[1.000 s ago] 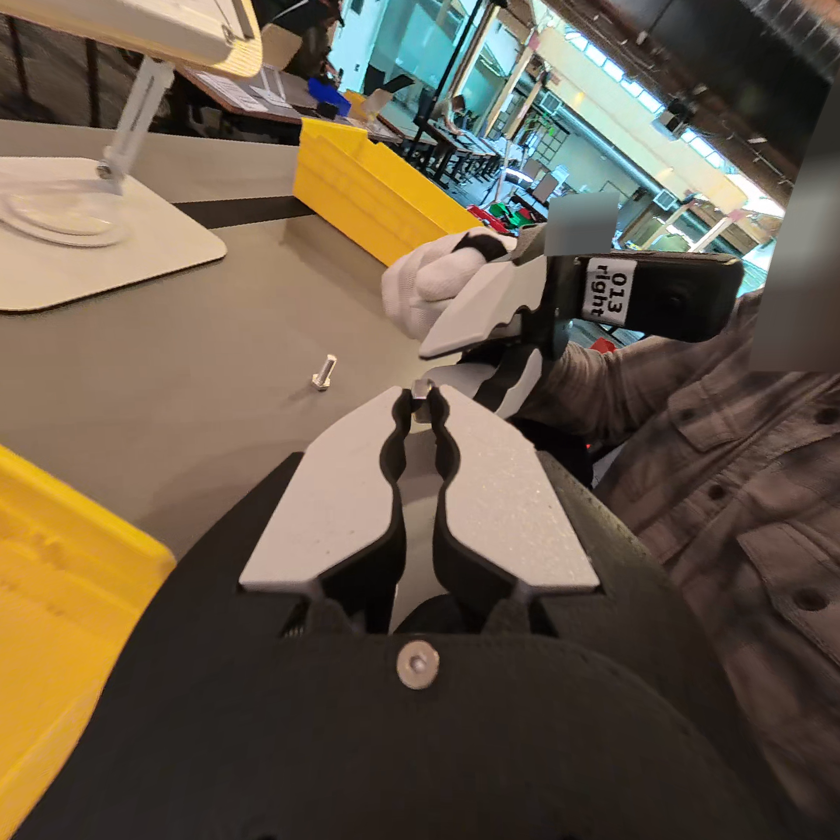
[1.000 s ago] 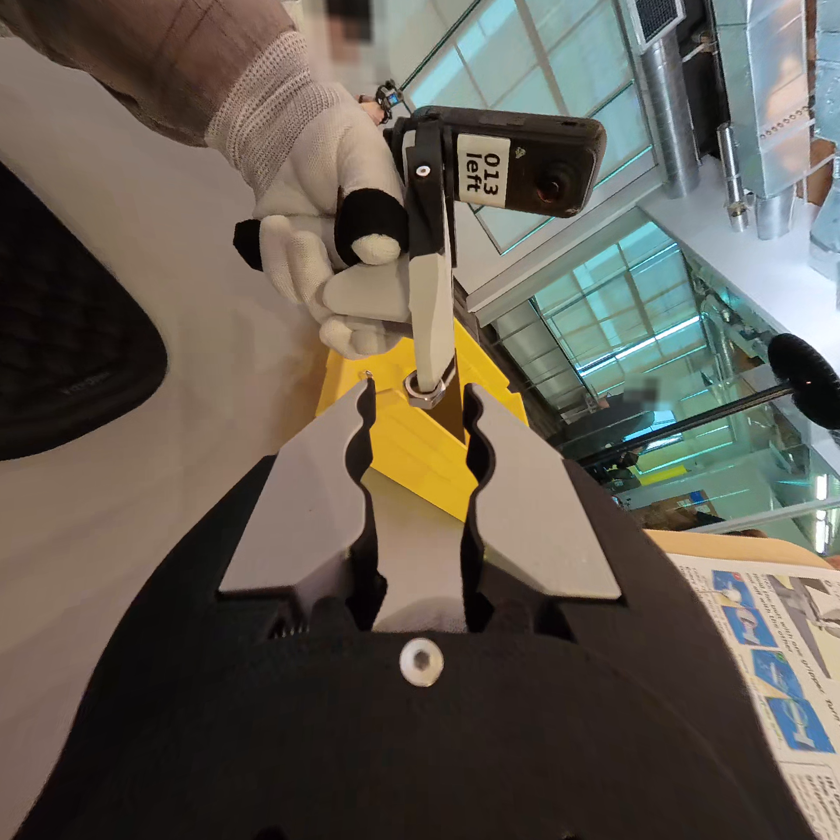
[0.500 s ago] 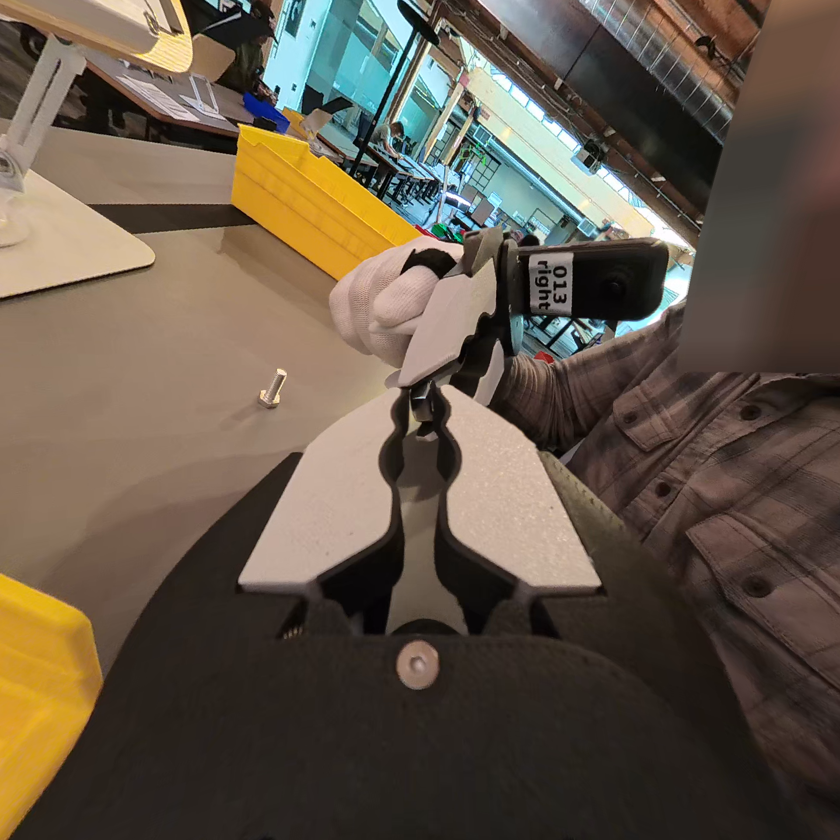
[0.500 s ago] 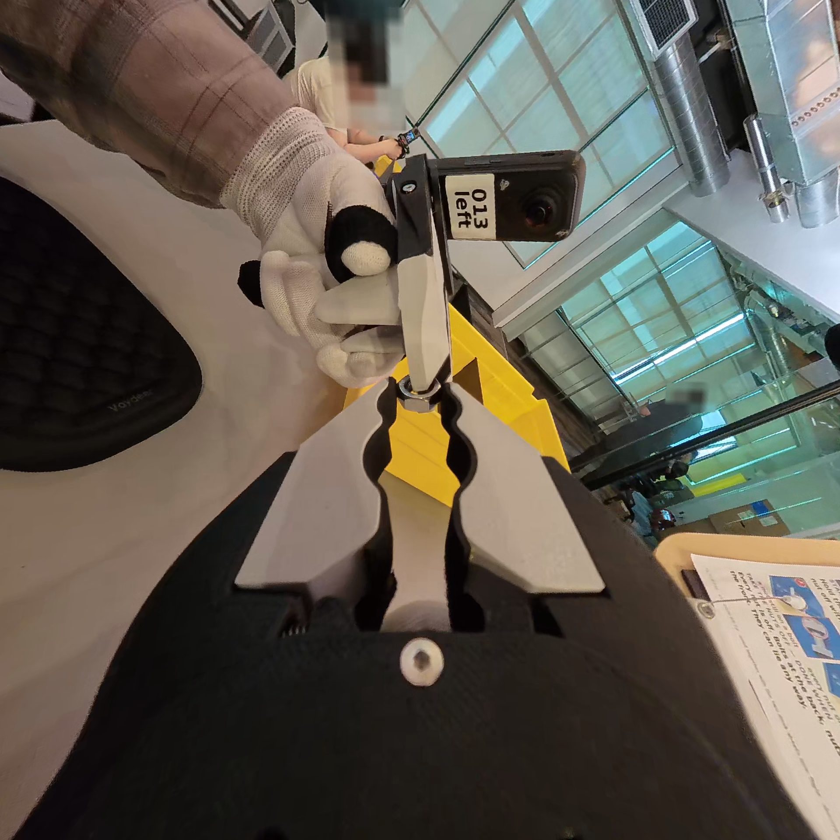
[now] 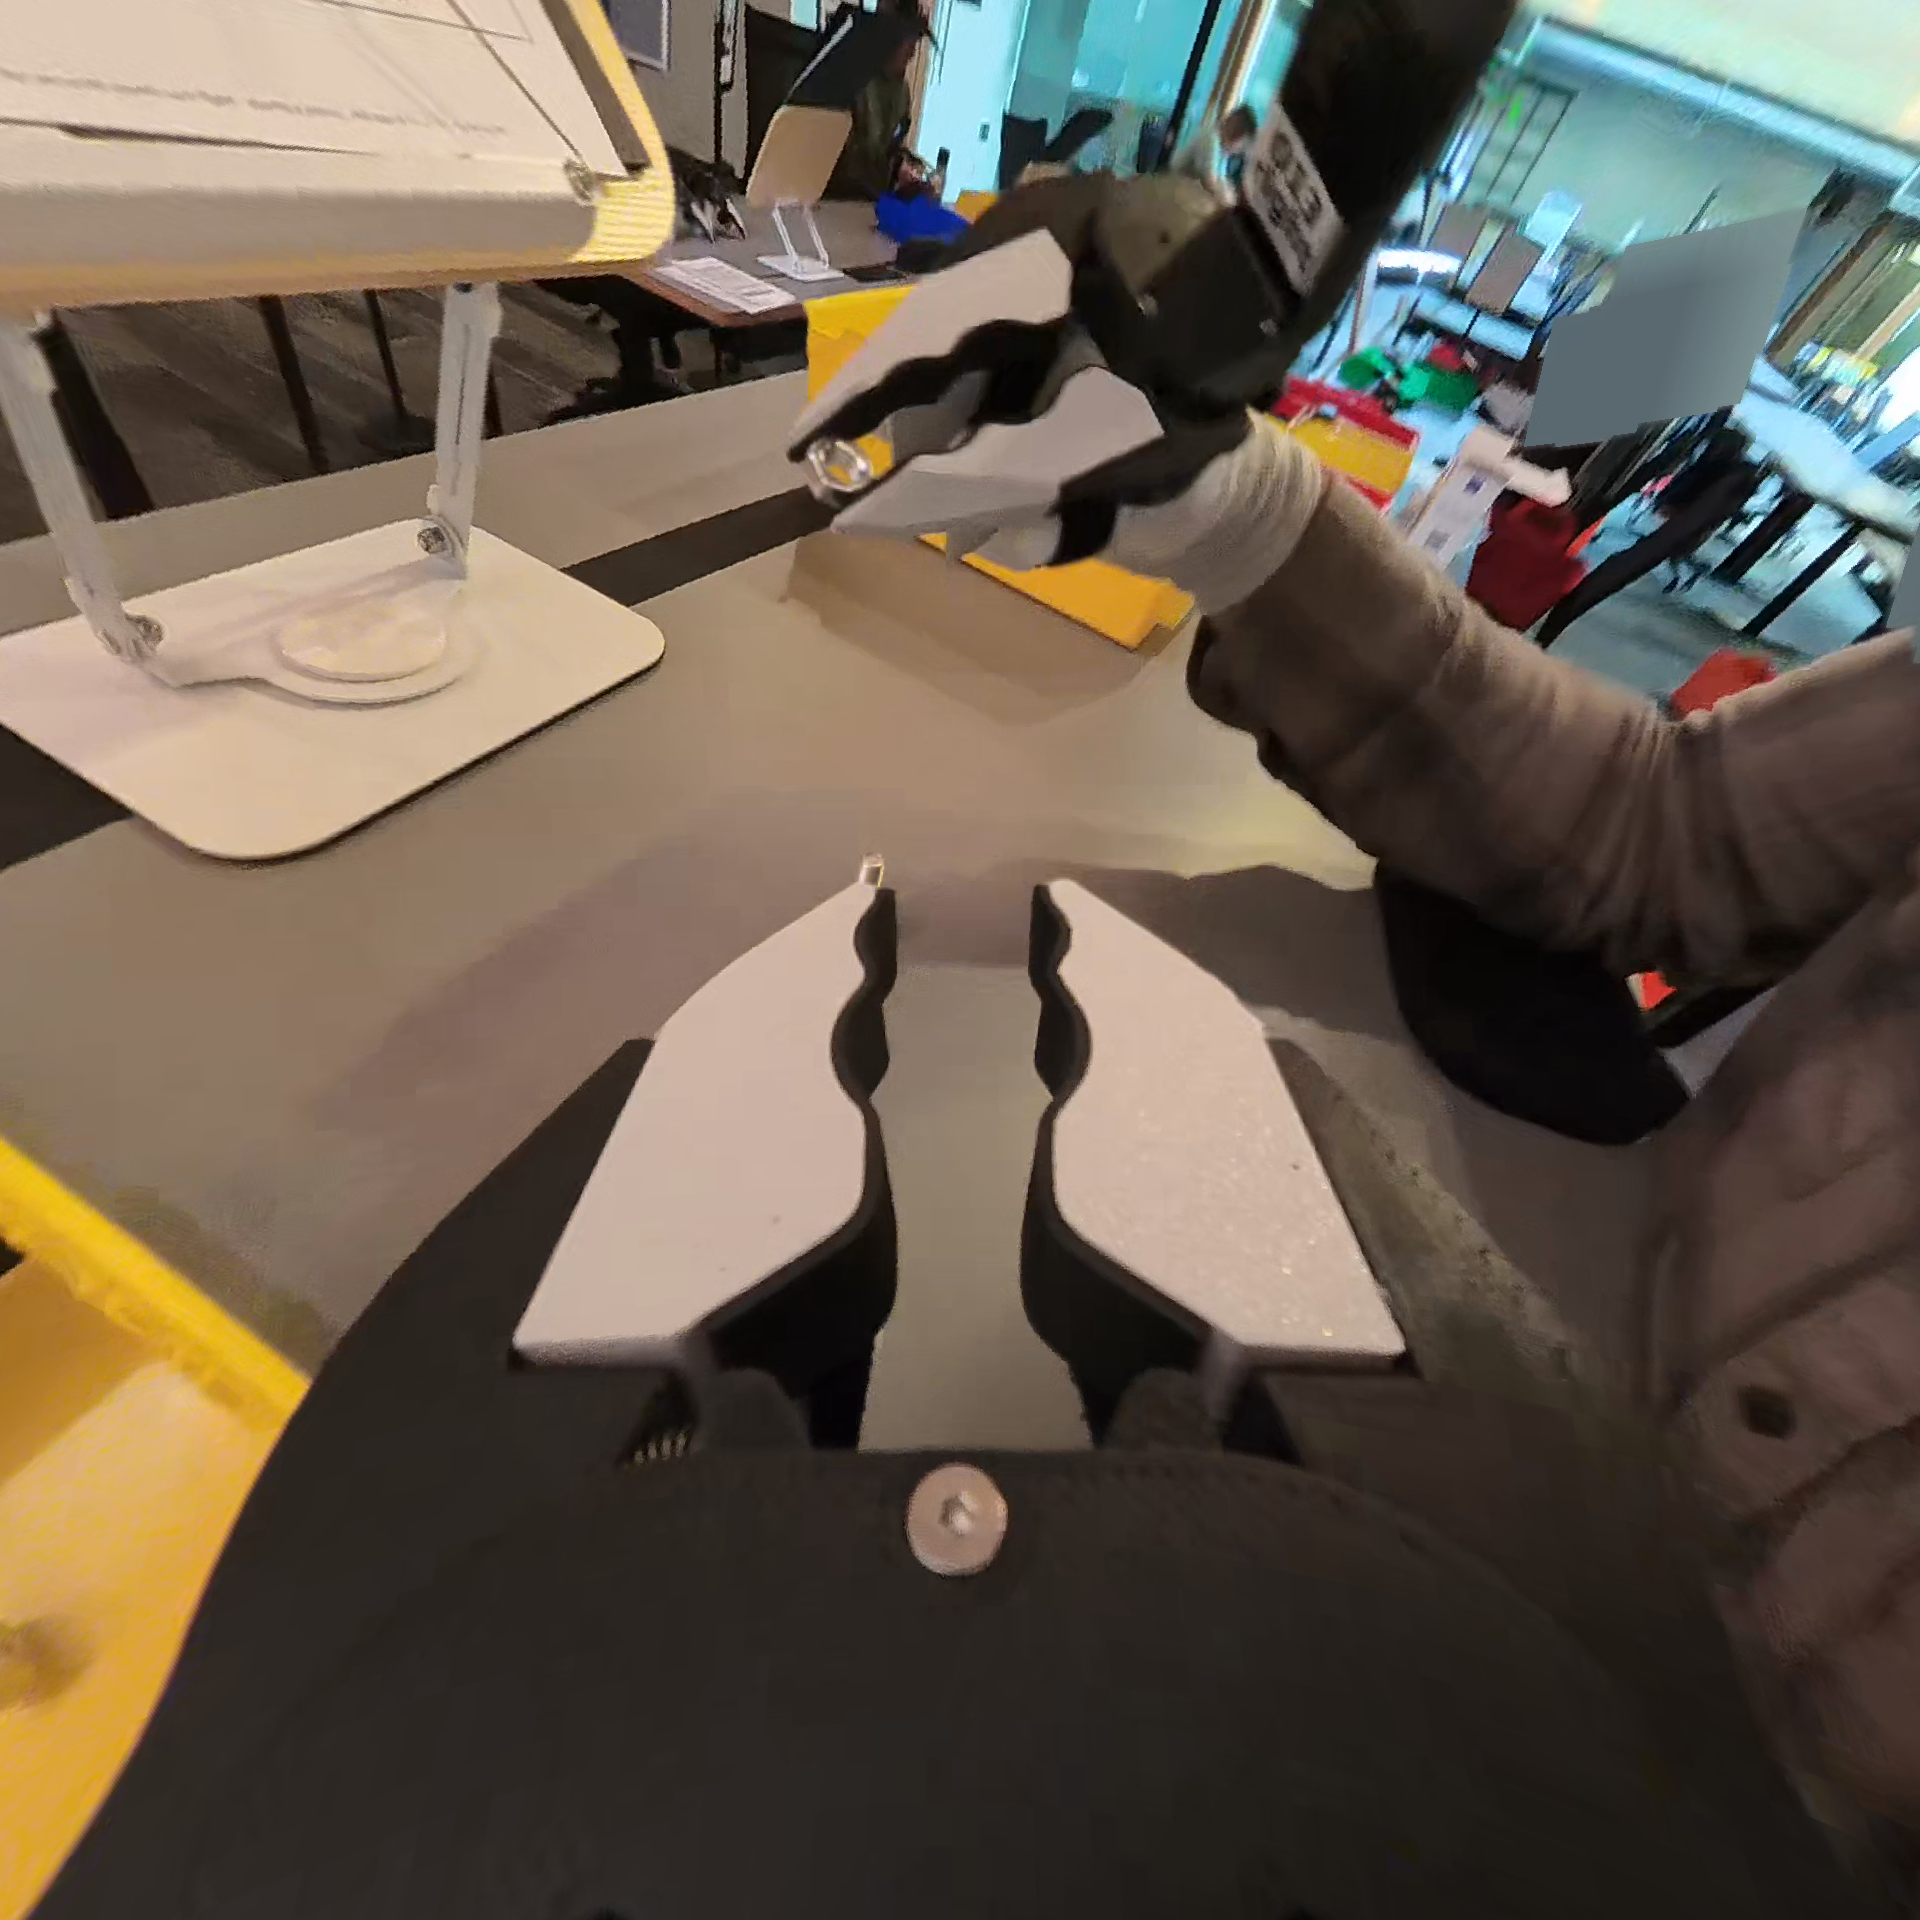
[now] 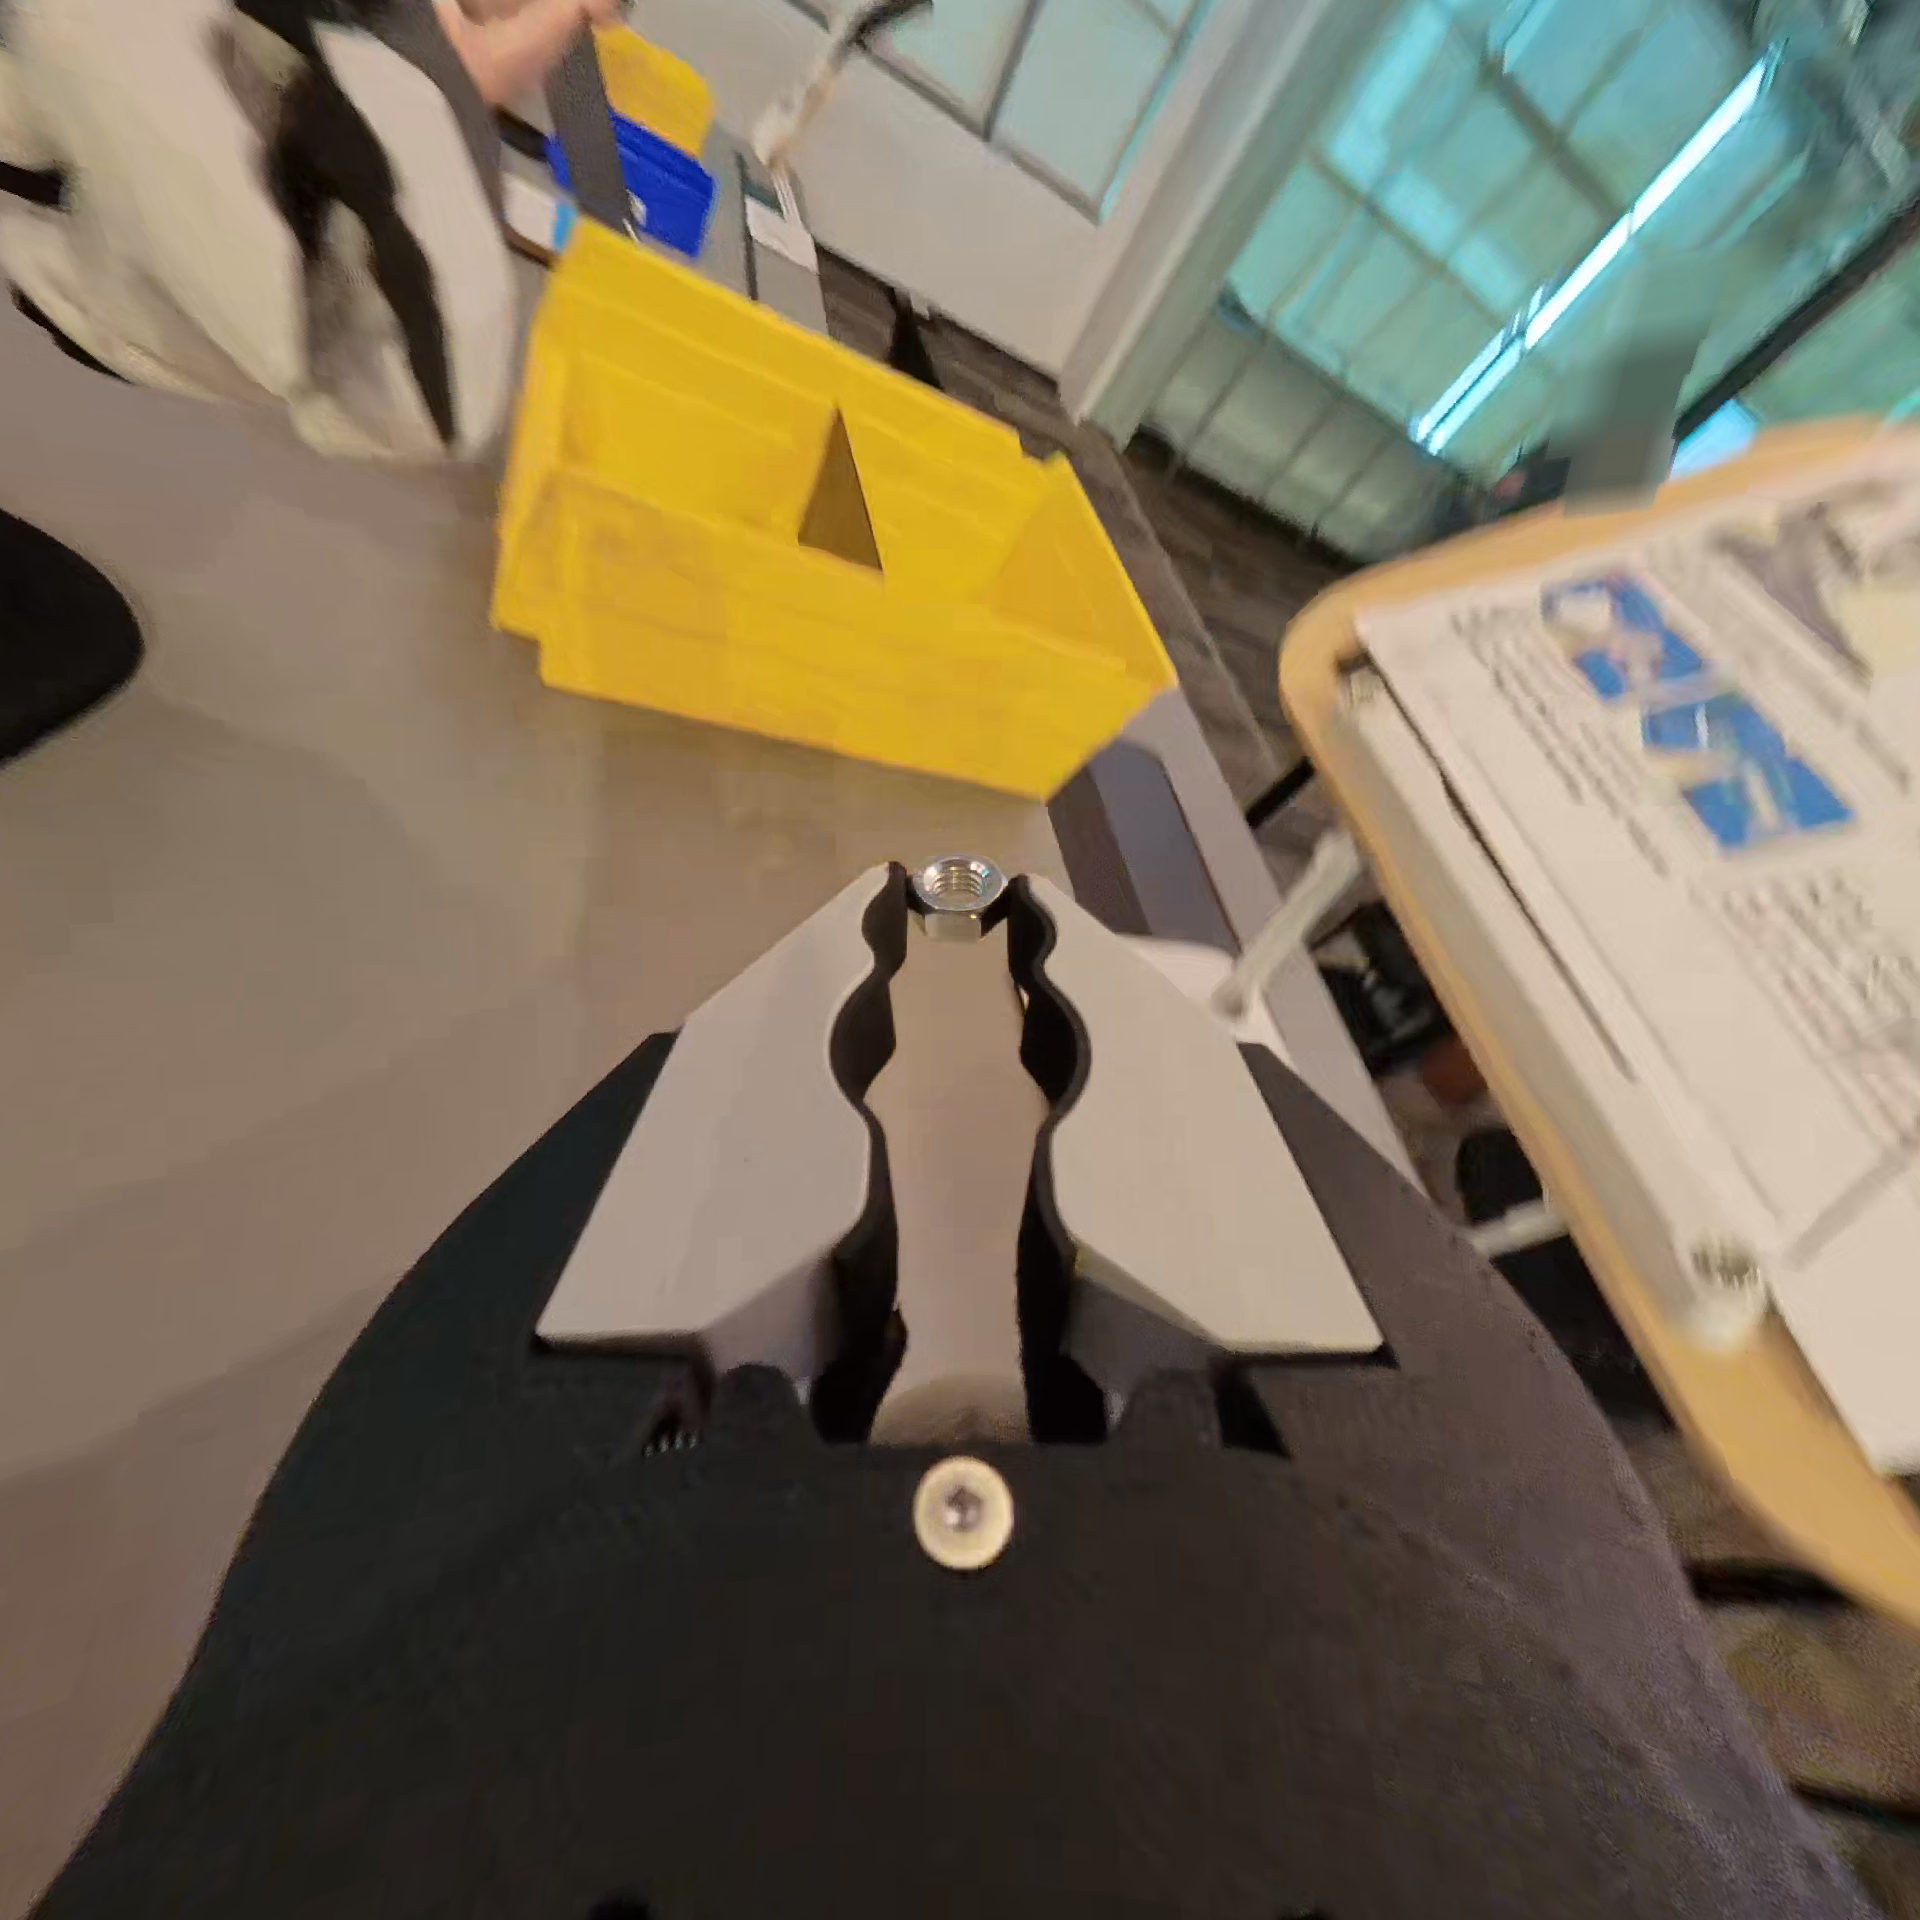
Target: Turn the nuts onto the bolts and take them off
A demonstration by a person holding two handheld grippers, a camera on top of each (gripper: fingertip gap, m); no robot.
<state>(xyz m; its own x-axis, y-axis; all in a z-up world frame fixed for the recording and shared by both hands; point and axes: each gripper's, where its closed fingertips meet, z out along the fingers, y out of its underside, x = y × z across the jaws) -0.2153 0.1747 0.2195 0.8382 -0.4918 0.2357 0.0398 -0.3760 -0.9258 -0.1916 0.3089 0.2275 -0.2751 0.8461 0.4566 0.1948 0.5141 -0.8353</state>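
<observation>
My right gripper (image 6: pixel 954 883) is shut on a silver hex nut (image 6: pixel 954 906) at its fingertips, held above the grey table (image 6: pixel 312 883). In the left wrist view the right gripper (image 5: pixel 831 480) hangs in the air at upper centre, with the nut (image 5: pixel 844 462) in its tips. My left gripper (image 5: pixel 963 896) is open and empty, low over the table (image 5: pixel 520 935). A small silver piece, perhaps a bolt end (image 5: pixel 871 867), peeks out past its left fingertip. The left gripper (image 6: pixel 364 208) is a blur at the top left of the right wrist view.
A yellow bin (image 6: pixel 810 623) stands at the far table edge, behind the right gripper in the left wrist view (image 5: pixel 1060 597). Another yellow bin (image 5: pixel 104 1403) is near left. A white stand (image 5: pixel 312 675) holds a paper board (image 6: pixel 1662 935). A black pad (image 5: pixel 1507 1018) lies under the sleeve. The left gripper's tips are roughly 15 cm from the right gripper's.
The two grippers have come apart. The right one closed on the nut and carried it away. The left one has opened, swung down toward the table and no longer holds the bolt.
</observation>
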